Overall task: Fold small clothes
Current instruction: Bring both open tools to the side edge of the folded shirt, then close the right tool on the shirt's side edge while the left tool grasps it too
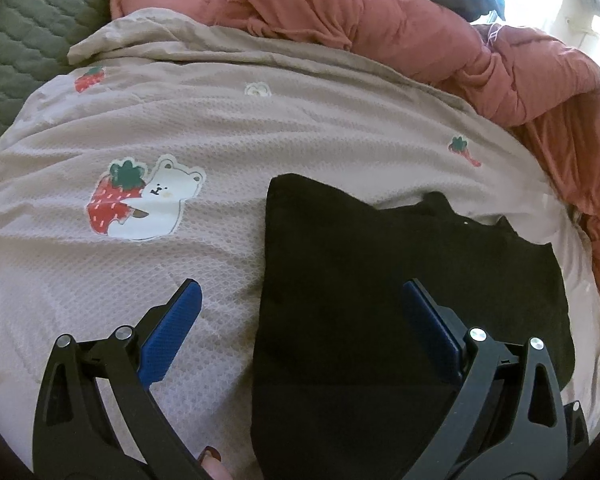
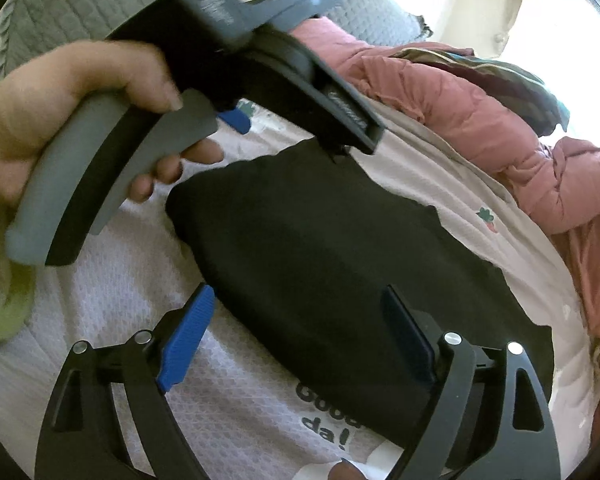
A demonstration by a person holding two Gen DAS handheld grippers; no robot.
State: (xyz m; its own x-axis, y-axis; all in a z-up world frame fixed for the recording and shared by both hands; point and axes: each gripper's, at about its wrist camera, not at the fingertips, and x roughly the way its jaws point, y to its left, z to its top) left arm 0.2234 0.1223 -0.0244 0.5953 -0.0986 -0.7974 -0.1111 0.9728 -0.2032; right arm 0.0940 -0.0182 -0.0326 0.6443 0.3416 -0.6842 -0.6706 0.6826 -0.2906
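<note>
A black garment (image 1: 400,280) lies flat on a pale bedspread (image 1: 180,128) printed with strawberries and a white bear (image 1: 160,196). In the left wrist view the garment fills the lower right of the frame, its straight left edge running down the middle.

The left gripper (image 1: 304,292) sits low over the cloth with its jaws spread wide. One blue pad (image 1: 172,332) is over bare bedspread at lower left; the other is over the black garment at lower right. Nothing is held between them.

In the right wrist view the garment runs diagonally from centre to lower right. The right gripper (image 2: 300,300) also has its jaws spread, the left blue pad (image 2: 188,336) at the garment's edge and the other over the dark fabric; it grips nothing. Whether the pads touch the cloth cannot be told.

At upper left of that view a bare hand (image 2: 60,112) grasps the grey handle of the left gripper, which crosses the top of the frame.

A pink quilt (image 1: 480,60) is heaped along the upper right of both views. A grey-green quilted cover (image 1: 32,32) shows at upper left.
</note>
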